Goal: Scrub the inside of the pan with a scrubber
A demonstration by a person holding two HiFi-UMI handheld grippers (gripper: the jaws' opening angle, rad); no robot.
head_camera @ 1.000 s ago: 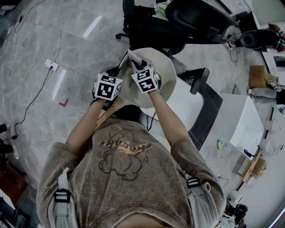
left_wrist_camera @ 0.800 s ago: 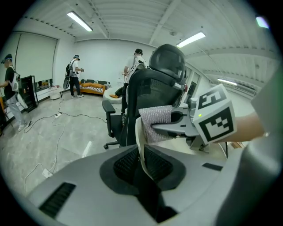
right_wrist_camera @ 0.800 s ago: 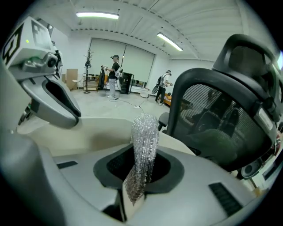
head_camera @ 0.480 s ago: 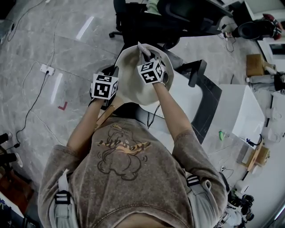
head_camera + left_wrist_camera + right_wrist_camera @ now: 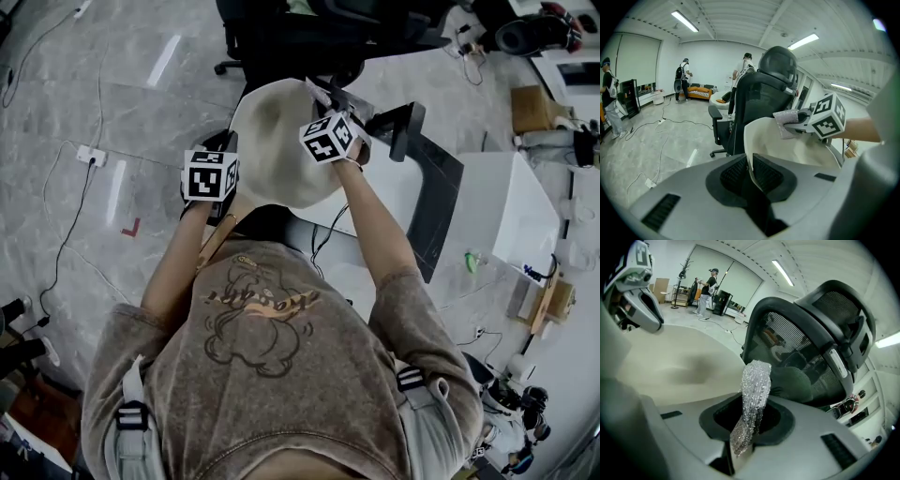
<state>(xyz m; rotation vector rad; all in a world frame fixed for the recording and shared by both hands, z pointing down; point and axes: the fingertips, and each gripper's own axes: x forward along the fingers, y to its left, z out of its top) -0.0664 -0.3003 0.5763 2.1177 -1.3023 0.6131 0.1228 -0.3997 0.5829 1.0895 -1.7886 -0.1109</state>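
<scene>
Scrubbing seems mid-stroke: left gripper (image 5: 751, 171) clamps its 2 jaws on the near rim of the cream pan (image 5: 797, 145), right gripper (image 5: 747, 423) pinches the silvery scrubber (image 5: 753, 390) at the far rim, pan interior to its left, so next it probably must press inward.

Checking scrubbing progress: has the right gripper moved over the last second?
Yes. The right gripper has shifted rightward, closer to the black bracket.
</scene>
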